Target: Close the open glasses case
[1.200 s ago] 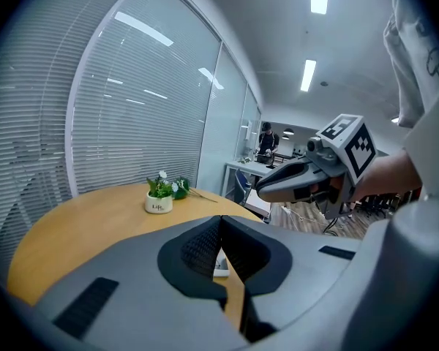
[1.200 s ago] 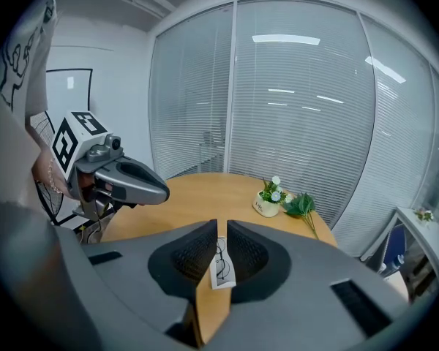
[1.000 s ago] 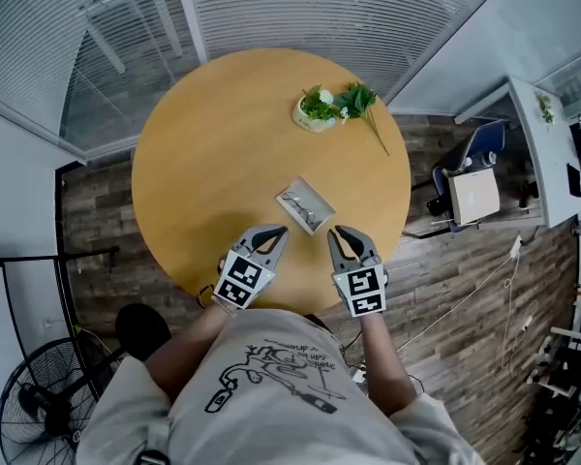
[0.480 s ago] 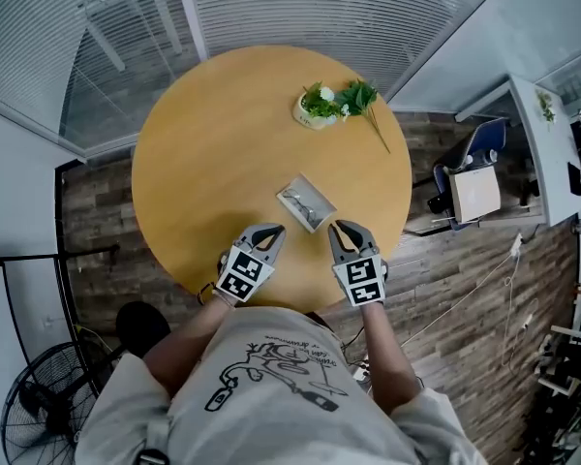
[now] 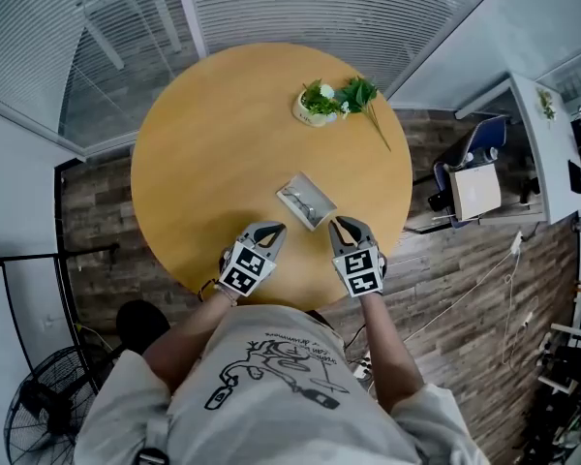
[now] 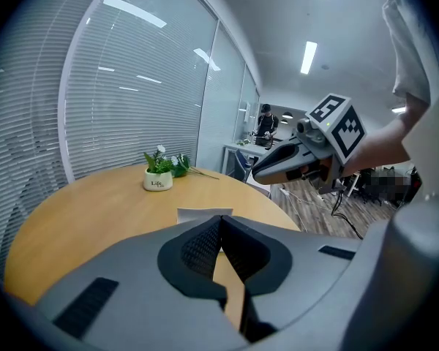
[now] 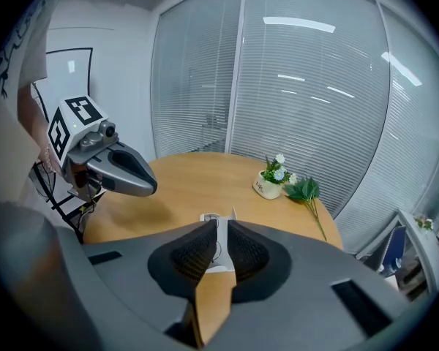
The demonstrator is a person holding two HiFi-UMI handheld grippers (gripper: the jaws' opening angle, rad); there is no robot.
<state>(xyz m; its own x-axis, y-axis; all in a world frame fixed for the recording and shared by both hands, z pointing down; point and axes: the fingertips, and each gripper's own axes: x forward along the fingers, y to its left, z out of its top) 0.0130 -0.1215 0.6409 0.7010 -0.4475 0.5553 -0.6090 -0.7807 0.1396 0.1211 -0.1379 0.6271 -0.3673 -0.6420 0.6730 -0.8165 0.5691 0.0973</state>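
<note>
The open glasses case (image 5: 306,202) lies flat on the round wooden table (image 5: 203,153), lined white, with a pair of glasses inside. It shows as a pale slab (image 6: 199,213) beyond the left jaws and partly behind the right jaws (image 7: 208,217). My left gripper (image 5: 273,229) hovers just near-left of the case, jaws together and empty. My right gripper (image 5: 340,224) hangs just near-right of it, jaws almost touching, nothing held. Neither touches the case. Each gripper view shows the other gripper: the right gripper (image 6: 300,158) and the left gripper (image 7: 113,168).
A small white pot of flowers (image 5: 317,108) with a leafy stem (image 5: 368,114) stands at the table's far side. The table's near edge (image 5: 300,303) runs under my hands. Glass walls with blinds (image 5: 300,8) lie behind; an office chair (image 5: 470,177) is on the right.
Both grippers have crept a little forward over the table edge toward the case. The case has not moved.
</note>
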